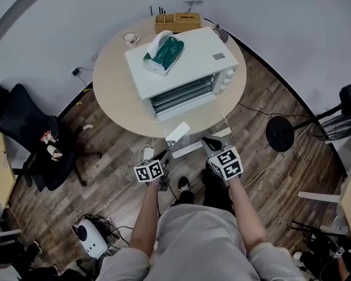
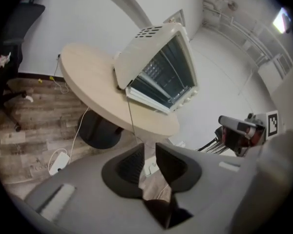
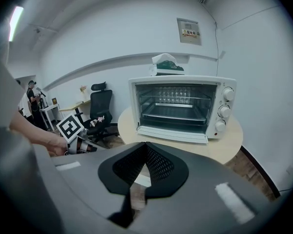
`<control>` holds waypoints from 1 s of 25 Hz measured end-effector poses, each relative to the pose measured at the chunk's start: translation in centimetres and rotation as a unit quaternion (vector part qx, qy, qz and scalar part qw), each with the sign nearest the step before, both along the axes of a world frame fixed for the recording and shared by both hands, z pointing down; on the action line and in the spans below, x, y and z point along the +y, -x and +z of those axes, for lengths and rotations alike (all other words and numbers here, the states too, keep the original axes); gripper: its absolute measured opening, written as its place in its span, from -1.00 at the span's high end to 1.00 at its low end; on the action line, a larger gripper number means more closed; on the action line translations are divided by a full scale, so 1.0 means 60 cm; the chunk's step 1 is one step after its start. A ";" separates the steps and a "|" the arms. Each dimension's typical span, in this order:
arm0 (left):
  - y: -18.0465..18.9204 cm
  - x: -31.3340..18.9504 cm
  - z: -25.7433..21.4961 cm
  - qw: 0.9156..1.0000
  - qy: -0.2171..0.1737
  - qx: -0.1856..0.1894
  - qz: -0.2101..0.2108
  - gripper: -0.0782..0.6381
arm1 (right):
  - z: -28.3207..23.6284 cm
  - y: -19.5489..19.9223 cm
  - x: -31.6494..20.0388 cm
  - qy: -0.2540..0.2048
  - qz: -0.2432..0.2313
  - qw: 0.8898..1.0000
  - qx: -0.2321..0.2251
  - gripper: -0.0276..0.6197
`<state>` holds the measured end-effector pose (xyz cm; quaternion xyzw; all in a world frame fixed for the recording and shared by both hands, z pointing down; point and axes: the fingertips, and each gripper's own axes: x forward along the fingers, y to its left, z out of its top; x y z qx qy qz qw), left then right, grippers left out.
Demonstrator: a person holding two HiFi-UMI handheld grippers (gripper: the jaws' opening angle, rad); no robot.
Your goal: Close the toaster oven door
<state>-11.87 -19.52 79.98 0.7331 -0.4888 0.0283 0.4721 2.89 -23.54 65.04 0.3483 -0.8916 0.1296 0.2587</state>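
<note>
A white toaster oven [image 1: 181, 69] stands on a round beige table [image 1: 114, 92]. Its glass door [image 1: 184, 107] hangs open and folded down at the front, and the racks show inside [image 3: 178, 106]. Both grippers hover low in front of the table, off the oven. My left gripper [image 1: 163, 156] [image 2: 149, 146] holds nothing and has a narrow gap between its pads. My right gripper [image 1: 209, 142] [image 3: 145, 145] is shut with its tips touching and empty. The oven [image 2: 158, 67] appears tilted in the left gripper view.
A green and white tissue pack [image 1: 164, 54] lies on the oven's top. A wooden box [image 1: 177, 22] and a cup [image 1: 130, 38] sit at the table's back. A black office chair [image 1: 23, 133] is left, a black round base [image 1: 279, 133] right, cables and a white device [image 1: 90, 239] on the floor.
</note>
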 end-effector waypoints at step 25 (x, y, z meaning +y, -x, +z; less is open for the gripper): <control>-0.071 0.024 0.081 0.990 0.066 0.120 -0.040 0.39 | 0.046 -0.056 0.027 0.021 0.027 0.999 0.020 0.91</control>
